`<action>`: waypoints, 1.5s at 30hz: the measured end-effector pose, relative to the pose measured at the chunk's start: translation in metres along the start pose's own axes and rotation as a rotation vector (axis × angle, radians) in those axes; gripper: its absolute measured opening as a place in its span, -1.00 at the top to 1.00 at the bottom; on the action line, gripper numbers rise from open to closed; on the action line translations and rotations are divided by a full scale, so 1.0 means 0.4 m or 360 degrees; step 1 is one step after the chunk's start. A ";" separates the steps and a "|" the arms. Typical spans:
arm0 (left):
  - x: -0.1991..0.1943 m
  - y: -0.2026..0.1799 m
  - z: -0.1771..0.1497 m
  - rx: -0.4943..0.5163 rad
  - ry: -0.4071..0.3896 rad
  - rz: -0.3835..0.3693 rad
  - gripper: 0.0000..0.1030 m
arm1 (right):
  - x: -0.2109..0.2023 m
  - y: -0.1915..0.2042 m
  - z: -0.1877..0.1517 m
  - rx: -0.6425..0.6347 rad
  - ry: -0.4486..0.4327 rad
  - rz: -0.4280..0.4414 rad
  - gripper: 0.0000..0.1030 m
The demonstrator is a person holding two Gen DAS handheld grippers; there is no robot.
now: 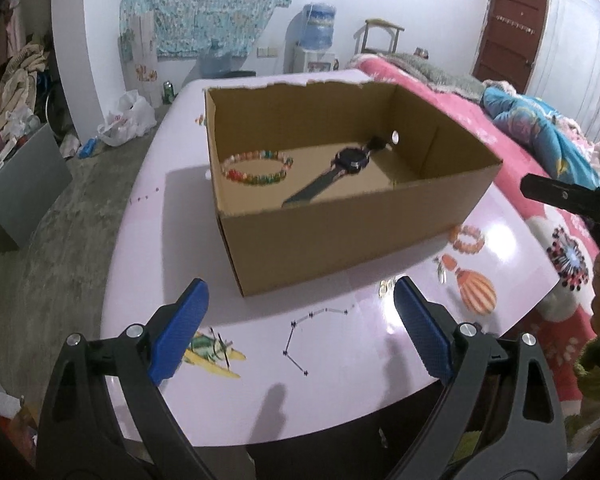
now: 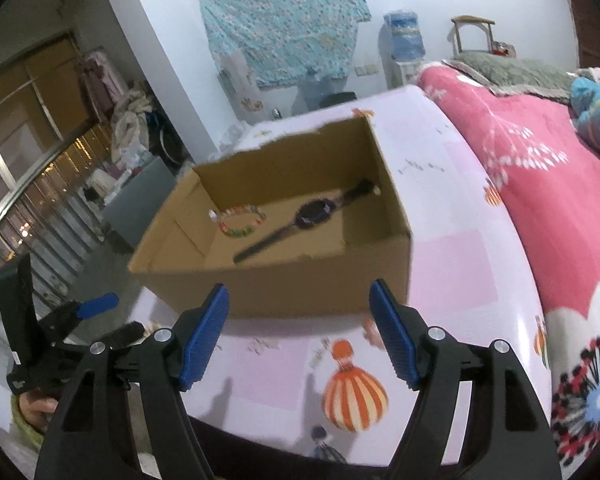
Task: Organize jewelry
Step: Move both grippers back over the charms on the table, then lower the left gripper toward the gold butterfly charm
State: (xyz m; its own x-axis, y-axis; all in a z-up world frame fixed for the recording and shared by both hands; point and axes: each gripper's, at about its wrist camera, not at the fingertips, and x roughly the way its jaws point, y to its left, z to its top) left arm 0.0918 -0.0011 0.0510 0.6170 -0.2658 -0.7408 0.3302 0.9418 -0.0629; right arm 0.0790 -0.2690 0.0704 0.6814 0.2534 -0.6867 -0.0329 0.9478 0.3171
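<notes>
1. L gripper [image 1: 300,320] was spread wide w/ nothing between its blue pads [image 1: 180,332]; it hung over the near part of the pale pink table [image 1: 340,392], just short of the cardboard box [image 1: 340,236].
2. R gripper [image 2: 300,332] was likewise wide apart & empty; its pads [image 2: 204,336] framed the box's near wall [image 2: 300,292] in the right wrist view; from the left wrist view only its black body [image 1: 572,196] showed at the right edge, jaws out of frame.
3. Box sat open-topped on the table w/ a ragged torn rim; a small round hole [image 1: 394,136] showed in its far wall.
4. Inside, on the box floor: a multicolour bead bracelet [image 1: 256,167] lay flat toward the left; a dark wristwatch [image 1: 350,160] lay beside it, strap stretched out diagonally, apart from the bracelet.
5. Outside the box, on the table to its right: an orange bead bracelet [image 1: 467,239], just beside the box wall; near it an orange piece [image 1: 449,263] that could be jewelry or part of the printed cloth, can't tell.
6. Tablecloth print incl. a striped hot-air balloon [image 2: 354,396]; a pink floral bed [image 2: 540,208] ran along the table's right side.
</notes>
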 end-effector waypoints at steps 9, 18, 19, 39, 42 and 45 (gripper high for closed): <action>0.094 -0.020 -0.047 -0.0008 0.0206 0.0035 -0.75 | 0.093 -0.019 -0.128 0.0037 0.0304 -0.0080 -0.37; 0.175 -0.023 -0.067 -0.0022 0.0339 0.0067 -0.75 | 0.126 0.014 -0.154 -0.0025 0.0349 -0.0120 -0.37; 0.182 -0.023 -0.069 -0.0023 0.0348 0.0082 -0.75 | 0.127 0.014 -0.152 -0.0030 0.0346 -0.0119 -0.37; 0.227 0.001 -0.085 -0.0096 0.0371 0.0200 -0.85 | 0.166 0.015 -0.135 -0.0017 0.0353 -0.0100 -0.37; 0.226 0.004 -0.084 -0.0099 0.0370 0.0199 -0.85 | 0.172 0.014 -0.138 -0.0027 0.0362 -0.0134 -0.37; 0.224 0.006 -0.089 -0.0096 0.0356 0.0198 -0.85 | 0.178 0.009 -0.140 -0.0018 0.0382 -0.0145 -0.37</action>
State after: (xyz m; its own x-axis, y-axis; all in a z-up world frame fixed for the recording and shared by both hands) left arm 0.1224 -0.0152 -0.0395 0.4746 -0.1012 -0.8743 0.2143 0.9768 0.0032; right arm 0.0865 -0.2368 -0.0141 0.4886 0.2044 -0.8482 0.0117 0.9706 0.2406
